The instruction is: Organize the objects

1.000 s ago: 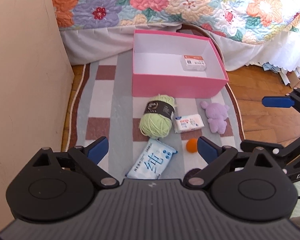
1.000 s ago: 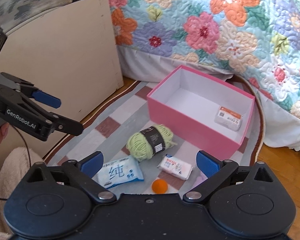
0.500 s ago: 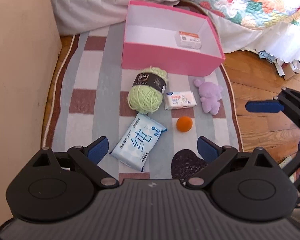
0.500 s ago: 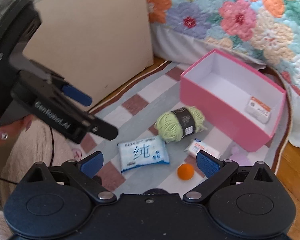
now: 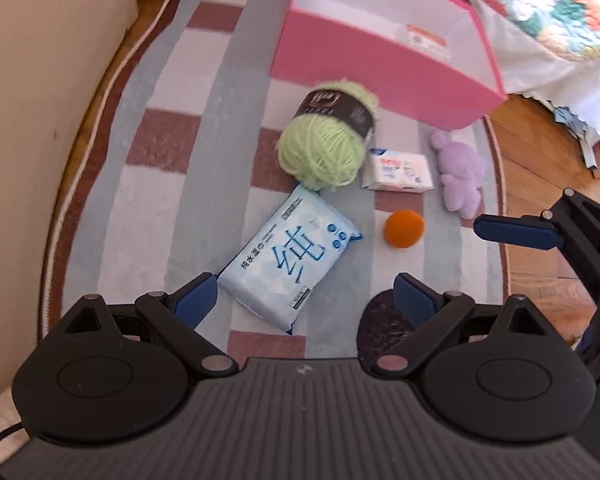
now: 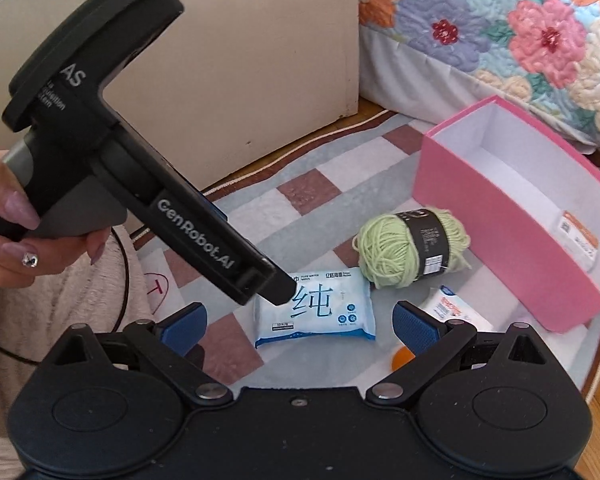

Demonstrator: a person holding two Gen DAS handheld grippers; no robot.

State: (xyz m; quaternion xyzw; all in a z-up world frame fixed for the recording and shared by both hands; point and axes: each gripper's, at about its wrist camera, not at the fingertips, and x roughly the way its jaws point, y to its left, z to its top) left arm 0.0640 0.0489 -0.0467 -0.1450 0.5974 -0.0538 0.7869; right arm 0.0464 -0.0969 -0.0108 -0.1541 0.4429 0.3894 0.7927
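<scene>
A pink box (image 5: 384, 60) stands on the rug and holds a small white packet (image 5: 426, 40). In front of it lie a green yarn ball (image 5: 326, 142), a small white wipes pack (image 5: 398, 170), a purple plush toy (image 5: 462, 174), an orange ball (image 5: 404, 228) and a blue wipes pack (image 5: 290, 258). My left gripper (image 5: 304, 302) is open and empty, low over the blue wipes pack. My right gripper (image 6: 300, 322) is open and empty, above the same pack (image 6: 314, 308). The box (image 6: 512, 216) and yarn (image 6: 414, 246) also show in the right wrist view.
A beige cabinet panel (image 5: 40, 100) stands at the left of the striped rug (image 5: 172, 152). A bed with a floral quilt (image 6: 500, 28) lies behind the box. A dark heart-shaped object (image 5: 384, 324) lies near the rug's front. Wood floor (image 5: 540, 184) lies at the right.
My left gripper has moved down and forward toward the blue wipes pack. My right gripper has moved left and lower, and the left gripper now fills its left side.
</scene>
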